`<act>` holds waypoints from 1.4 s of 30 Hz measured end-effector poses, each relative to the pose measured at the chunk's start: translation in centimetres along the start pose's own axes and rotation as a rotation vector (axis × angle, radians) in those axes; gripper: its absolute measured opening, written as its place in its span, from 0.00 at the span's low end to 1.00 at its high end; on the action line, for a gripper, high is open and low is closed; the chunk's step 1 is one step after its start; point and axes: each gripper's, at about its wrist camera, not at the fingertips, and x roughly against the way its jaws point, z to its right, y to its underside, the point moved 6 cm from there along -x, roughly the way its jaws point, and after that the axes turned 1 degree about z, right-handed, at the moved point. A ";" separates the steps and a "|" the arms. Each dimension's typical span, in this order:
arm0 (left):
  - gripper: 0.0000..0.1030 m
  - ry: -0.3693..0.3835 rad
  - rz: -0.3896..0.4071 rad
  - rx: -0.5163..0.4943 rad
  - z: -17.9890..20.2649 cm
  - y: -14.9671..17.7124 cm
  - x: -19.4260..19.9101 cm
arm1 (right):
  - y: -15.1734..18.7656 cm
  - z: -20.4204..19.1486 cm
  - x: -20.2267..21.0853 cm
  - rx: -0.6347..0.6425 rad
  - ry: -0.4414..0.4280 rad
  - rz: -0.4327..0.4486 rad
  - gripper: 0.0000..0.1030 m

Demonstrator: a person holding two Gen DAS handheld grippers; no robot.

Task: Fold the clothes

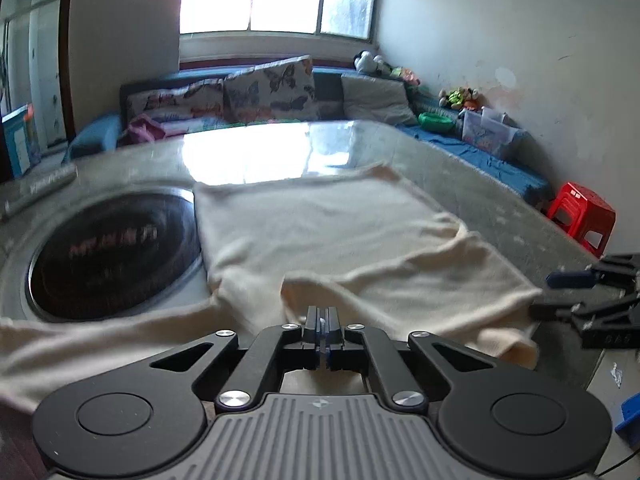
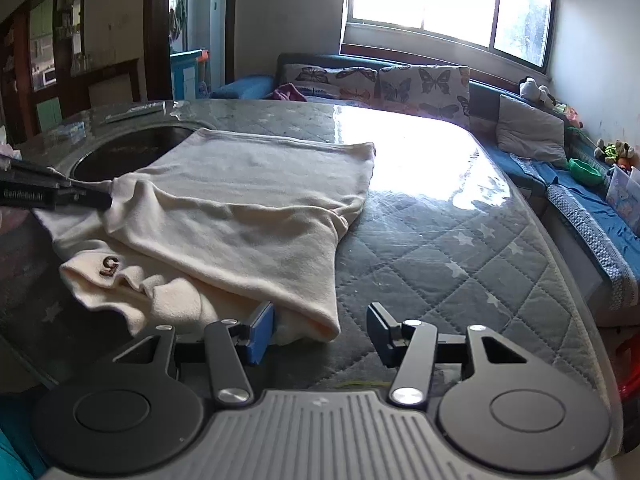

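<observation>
A cream garment (image 1: 320,232) lies spread on the table, partly folded, with a sleeve trailing to the near left. In the right wrist view the garment (image 2: 240,216) shows a small brown letter patch near its near-left edge. My left gripper (image 1: 323,320) is shut on a fold of the garment at its near edge; it also shows at the left of the right wrist view (image 2: 100,200), pinching the cloth. My right gripper (image 2: 320,324) is open and empty, its jaws on either side of the garment's near corner. It appears at the right edge of the left wrist view (image 1: 560,296).
The table (image 2: 440,248) has a grey quilted star cover under clear plastic. A round black inset hob (image 1: 112,256) sits at the garment's left. A sofa with butterfly cushions (image 1: 268,92) stands behind, and a red stool (image 1: 580,216) at the right.
</observation>
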 end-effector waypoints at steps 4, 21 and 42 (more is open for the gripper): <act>0.02 0.025 0.061 -0.021 1.0 -2.8 1.1 | -0.1 -0.8 -0.7 0.019 -0.005 0.011 0.51; 0.02 0.113 0.218 -0.088 4.5 -11.0 3.1 | -0.7 -1.7 -1.0 0.022 -0.007 0.078 0.52; 0.02 0.120 0.118 -0.053 2.3 -5.8 3.1 | 0.6 2.7 -0.6 0.005 0.116 0.046 0.58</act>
